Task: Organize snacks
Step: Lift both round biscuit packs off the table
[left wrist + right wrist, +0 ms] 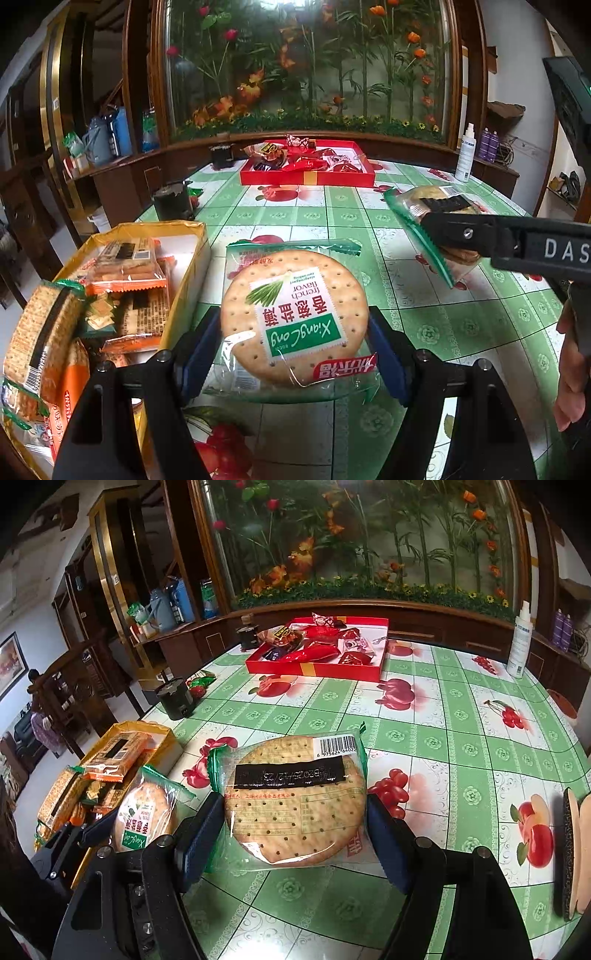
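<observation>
- My left claw [295,347] grips a round cracker pack [293,317] by its sides, label up, blue pads pressed against the wrapper; the pack sits above the green fruit-print tablecloth [461,325]; whether its far edge touches the cloth I cannot tell
- My right claw [295,834] clamps a second cracker pack [295,797], barcode and black date strip facing up; the jaws are about halfway open, filled by the pack; in the left view it hangs tilted above the table, to the right of the first pack
- Yellow box [192,258] lies at the table's left edge, just beside my left claw; orange-wrapped biscuit packs [129,273] are piled in it; a tall cracker stack [40,332] leans at its near end
- Red tray [317,670] of red-wrapped sweets stands at the far side, well apart from both claws
- Black canister [175,698] stands on the table's left part, between the yellow box and the tray; a white spray bottle [521,642] stands at the far right edge
</observation>
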A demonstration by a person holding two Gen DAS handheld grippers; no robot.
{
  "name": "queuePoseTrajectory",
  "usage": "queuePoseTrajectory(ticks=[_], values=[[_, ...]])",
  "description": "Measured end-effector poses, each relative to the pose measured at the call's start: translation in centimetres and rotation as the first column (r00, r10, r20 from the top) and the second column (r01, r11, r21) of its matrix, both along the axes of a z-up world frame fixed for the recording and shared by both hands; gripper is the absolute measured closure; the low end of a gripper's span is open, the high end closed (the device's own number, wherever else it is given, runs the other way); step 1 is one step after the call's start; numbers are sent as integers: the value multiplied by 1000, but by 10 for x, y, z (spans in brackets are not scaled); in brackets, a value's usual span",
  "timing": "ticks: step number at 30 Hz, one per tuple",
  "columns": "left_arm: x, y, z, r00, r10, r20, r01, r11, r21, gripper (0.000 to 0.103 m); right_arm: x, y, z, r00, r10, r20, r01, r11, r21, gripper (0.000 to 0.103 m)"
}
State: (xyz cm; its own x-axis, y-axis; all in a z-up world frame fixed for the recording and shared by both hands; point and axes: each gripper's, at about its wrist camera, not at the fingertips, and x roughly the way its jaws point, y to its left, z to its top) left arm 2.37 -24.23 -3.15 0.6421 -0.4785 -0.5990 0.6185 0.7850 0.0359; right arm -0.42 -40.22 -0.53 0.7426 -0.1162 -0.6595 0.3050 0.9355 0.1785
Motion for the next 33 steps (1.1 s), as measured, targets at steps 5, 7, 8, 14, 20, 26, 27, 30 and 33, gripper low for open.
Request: queuePoseTrajectory(ticks=[5,7,8,14,20,26,27,30,33], values=[[-5,-1,1,1000,-7,28,7,1000,6,27,1,1,-2,1000,3,-3,-3,1000,1,23],[-6,-1,2,999,-7,35,7,1000,8,27,1,1,-2,1000,5,-3,-5,1000,4,23],[-6,-1,2,999,-7,37,7,1000,7,27,1,1,-3,1000,6,-4,-6,1000,5,23],[-9,-1,3,999,-11,49,10,1000,10,27,2,1,-6,1000,8,-11,-8,1000,7,23],[-10,-2,4,998,-12,55,11,1000,11,27,3,2,-7,1000,10,-12,-10,1000,6,23],[-11,-2,3,998,-12,54,11,1000,11,27,3,3,-9,1000,15,-13,-15,1000,6,23],[-11,-2,3,998,-12,54,11,1000,11,27,4,3,-10,1000,17,-13,-17,1000,7,23],[-11,-2,3,998,-12,54,11,1000,11,27,4,3,-10,1000,18,-12,-18,1000,7,23],[-11,-2,3,998,-11,55,11,1000,10,27,4,3,-10,1000,17,-12,-17,1000,8,23]])
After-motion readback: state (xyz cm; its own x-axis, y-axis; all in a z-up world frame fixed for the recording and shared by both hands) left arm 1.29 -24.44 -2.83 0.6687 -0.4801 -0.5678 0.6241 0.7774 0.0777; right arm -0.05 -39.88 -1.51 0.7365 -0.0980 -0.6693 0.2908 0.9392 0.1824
